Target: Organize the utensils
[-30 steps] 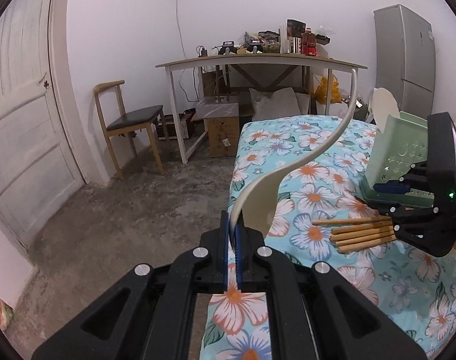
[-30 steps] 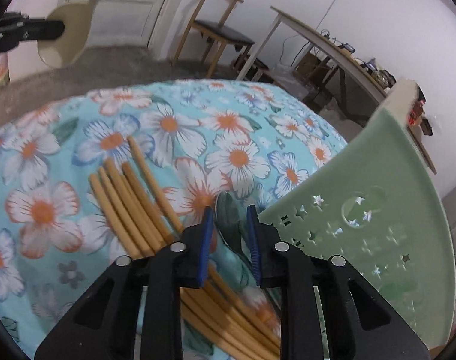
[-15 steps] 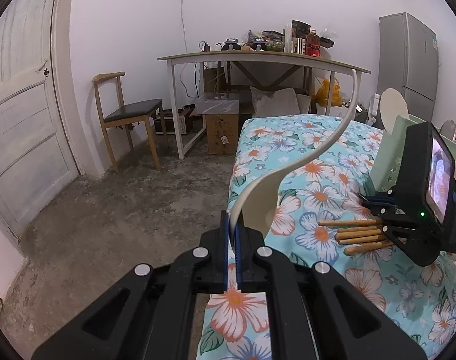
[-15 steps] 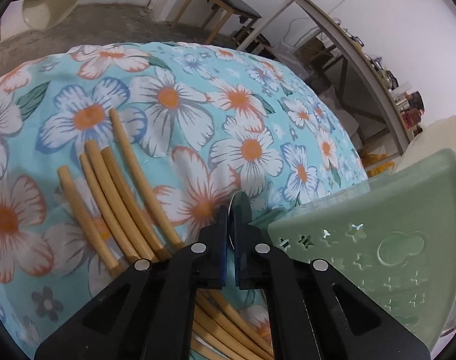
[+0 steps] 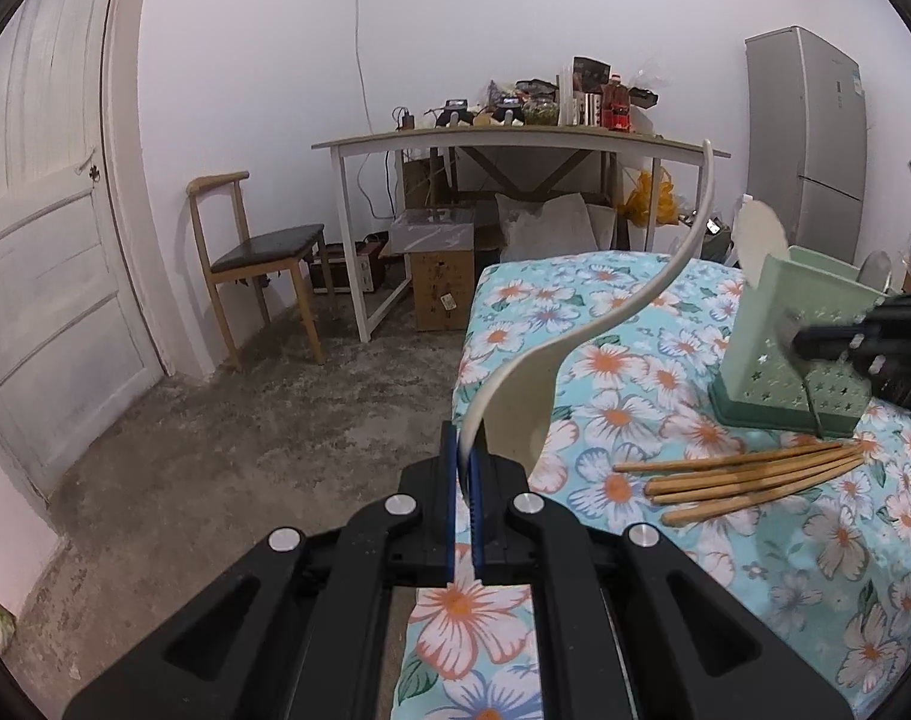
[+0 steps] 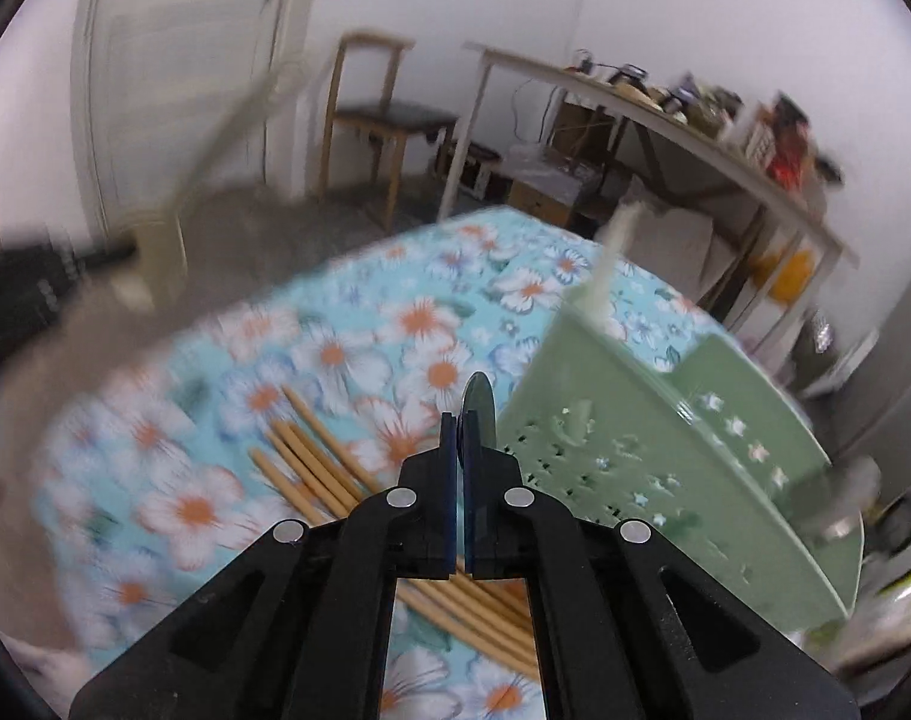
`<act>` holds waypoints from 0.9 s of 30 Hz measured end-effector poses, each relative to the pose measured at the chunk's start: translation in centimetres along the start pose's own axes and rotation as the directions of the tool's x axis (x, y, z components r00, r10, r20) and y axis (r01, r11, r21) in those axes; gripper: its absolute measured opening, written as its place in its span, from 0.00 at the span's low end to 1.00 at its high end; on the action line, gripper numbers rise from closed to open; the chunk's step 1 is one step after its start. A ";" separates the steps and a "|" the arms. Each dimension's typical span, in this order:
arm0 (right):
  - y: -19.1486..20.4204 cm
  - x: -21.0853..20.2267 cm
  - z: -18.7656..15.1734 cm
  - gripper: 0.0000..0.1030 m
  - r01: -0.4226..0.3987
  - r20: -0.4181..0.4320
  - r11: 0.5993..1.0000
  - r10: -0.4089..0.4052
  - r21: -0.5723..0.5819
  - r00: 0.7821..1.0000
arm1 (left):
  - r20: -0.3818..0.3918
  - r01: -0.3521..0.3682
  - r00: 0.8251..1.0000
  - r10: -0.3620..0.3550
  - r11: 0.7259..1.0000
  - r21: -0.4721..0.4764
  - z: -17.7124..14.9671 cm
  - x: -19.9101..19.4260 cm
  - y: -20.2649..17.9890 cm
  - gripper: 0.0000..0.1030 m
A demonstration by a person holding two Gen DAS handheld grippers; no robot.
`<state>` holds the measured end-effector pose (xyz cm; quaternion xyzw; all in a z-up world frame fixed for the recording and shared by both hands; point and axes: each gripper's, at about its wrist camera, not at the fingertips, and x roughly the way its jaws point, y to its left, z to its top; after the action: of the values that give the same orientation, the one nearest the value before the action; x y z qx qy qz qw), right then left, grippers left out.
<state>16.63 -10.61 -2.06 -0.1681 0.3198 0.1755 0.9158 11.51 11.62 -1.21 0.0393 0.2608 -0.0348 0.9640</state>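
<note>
Big table w/ a blue flower cloth (image 5: 683,546) fills most of both views. On it, far right, stands the green holder (image 5: 782,336) w/ star holes; a cream spoon (image 5: 761,234) sticks up out of it. Wooden chopsticks (image 5: 743,474) lie flat on the cloth just in front of the holder. Left gripper (image 5: 464,480) is squeezed tight on a long cream ladle (image 5: 581,336), held up over the table edge. Right gripper (image 6: 460,468) is squeezed tight on a thin metal spoon (image 6: 478,405), lifted by the holder, above the chopsticks. Right view is blurry.
</note>
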 end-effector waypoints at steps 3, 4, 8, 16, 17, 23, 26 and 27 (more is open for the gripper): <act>-2.3 -2.6 0.3 0.00 -0.056 0.053 0.993 0.051 0.102 0.997 | 0.018 0.003 1.000 -0.003 1.000 0.004 0.5 -0.9 -0.5 0.03; -3.1 -3.5 0.3 0.00 -0.082 0.073 0.987 0.073 0.138 0.995 | 0.023 0.005 1.000 -0.005 1.000 0.004 0.6 -1.2 -0.6 0.03; -5.2 -6.0 0.8 0.00 -0.153 0.148 0.965 0.123 0.214 0.981 | 0.045 0.032 0.998 -0.032 1.000 0.002 1.4 -2.7 -1.2 0.03; -7.9 -10.7 3.4 0.00 -0.259 0.318 0.935 0.174 0.244 0.932 | 0.093 0.038 0.995 -0.040 0.999 0.030 3.6 -5.1 -2.5 0.03; -8.5 -11.3 4.0 0.00 -0.275 0.348 0.929 0.179 0.249 0.920 | 0.096 0.038 0.994 -0.041 0.999 0.032 3.8 -5.3 -2.6 0.03; -11.4 -10.9 6.5 0.00 -0.343 0.438 0.894 0.196 0.288 0.877 | 0.123 0.056 0.991 -0.057 0.998 0.013 5.1 -6.1 -3.0 0.03; -12.1 -9.0 7.5 0.00 -0.334 0.445 0.893 0.178 0.302 0.878 | 0.139 0.060 0.988 -0.062 0.998 0.016 5.9 -6.4 -3.3 0.03; -12.2 -8.2 7.7 0.00 -0.330 0.439 0.892 0.174 0.308 0.881 | 0.141 0.063 0.988 -0.065 0.998 0.017 6.0 -6.4 -3.5 0.03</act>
<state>19.88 -19.92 11.34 0.0928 0.1725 0.2616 0.9451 8.74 7.87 7.00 0.0346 0.1928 -0.0699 0.9781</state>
